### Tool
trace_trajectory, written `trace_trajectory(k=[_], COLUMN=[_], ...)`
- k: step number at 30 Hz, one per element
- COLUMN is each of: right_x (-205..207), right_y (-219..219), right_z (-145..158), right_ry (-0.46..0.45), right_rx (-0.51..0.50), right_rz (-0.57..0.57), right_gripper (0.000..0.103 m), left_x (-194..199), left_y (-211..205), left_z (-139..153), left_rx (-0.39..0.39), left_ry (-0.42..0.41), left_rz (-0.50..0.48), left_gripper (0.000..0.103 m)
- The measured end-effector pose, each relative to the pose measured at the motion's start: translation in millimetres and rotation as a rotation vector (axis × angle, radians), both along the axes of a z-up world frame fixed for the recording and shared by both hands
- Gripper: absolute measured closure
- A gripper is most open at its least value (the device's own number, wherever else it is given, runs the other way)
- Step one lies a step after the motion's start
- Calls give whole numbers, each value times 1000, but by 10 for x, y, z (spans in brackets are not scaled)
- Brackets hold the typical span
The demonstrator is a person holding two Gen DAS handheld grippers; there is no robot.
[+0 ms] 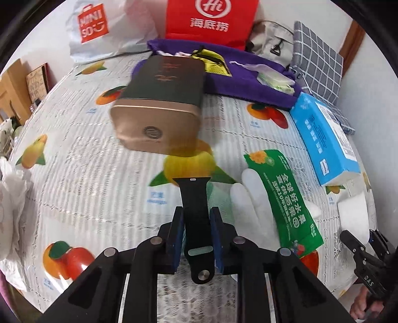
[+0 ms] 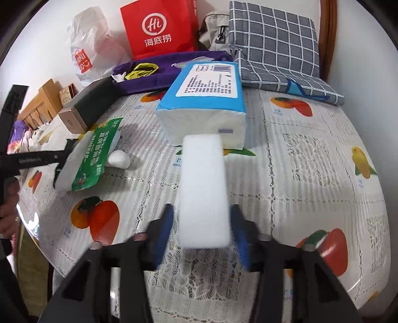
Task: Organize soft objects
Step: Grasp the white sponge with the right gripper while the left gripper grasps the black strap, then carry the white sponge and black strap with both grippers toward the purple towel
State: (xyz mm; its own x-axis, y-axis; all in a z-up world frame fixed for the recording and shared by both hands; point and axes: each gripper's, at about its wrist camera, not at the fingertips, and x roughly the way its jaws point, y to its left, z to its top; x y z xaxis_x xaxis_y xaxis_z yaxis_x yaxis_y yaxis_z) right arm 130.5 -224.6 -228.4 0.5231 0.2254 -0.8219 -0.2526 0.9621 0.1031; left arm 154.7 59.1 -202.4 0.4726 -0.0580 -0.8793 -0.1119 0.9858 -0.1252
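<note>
One black watch strap (image 1: 196,223). One white foam block (image 2: 202,188). One green snack packet (image 1: 283,201). One white glove (image 1: 248,198). One blue tissue pack (image 2: 206,99). One gold-and-dark tin (image 1: 161,106). One purple cloth bag (image 1: 248,74). One red paper bag (image 1: 211,20). One white plastic bag (image 1: 104,32). One grey checked cushion (image 2: 273,42).

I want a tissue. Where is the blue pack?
In the right wrist view the blue tissue pack lies on the fruit tablecloth, just beyond the white sponge, before the checked cushion.

Probably a home: a fruit-print tablecloth (image 2: 311,154), shopping bags (image 1: 211,20) and a checked cushion (image 2: 273,42).
</note>
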Motion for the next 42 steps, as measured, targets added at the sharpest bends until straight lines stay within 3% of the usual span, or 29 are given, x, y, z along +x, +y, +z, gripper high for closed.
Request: trace_trajectory(k=[5, 6, 7, 11, 15, 26, 42], right_x=[75, 91, 104, 107, 48, 6, 173], right_y=[49, 57, 57, 43, 35, 42, 116], right_z=[-24, -27, -28, 6, 121, 367, 914], right_ry=[-4, -2, -3, 5, -26, -70, -166], right_rx=[1, -7, -11, -11, -31, -35, -1], right_rz=[-4, -11, -20, -38, -38, -40, -21], right_gripper=[54, 58, 74, 74, 74, 74, 74], left_x=[24, 26, 33, 37, 22, -55, 98], left_y=[48, 37, 25, -13, 61, 301, 390], left_z=[-81, -74, -76, -60, -5, 178, 712], left_rx=[-1, 3, 5, 15, -41, -98, -93], left_ry=[13, 2, 1, -13, -22, -62, -151], left_rz=[13, 20, 21, 0, 5, 42, 50], left_gripper=[83, 81, 81, 86, 86, 86, 86])
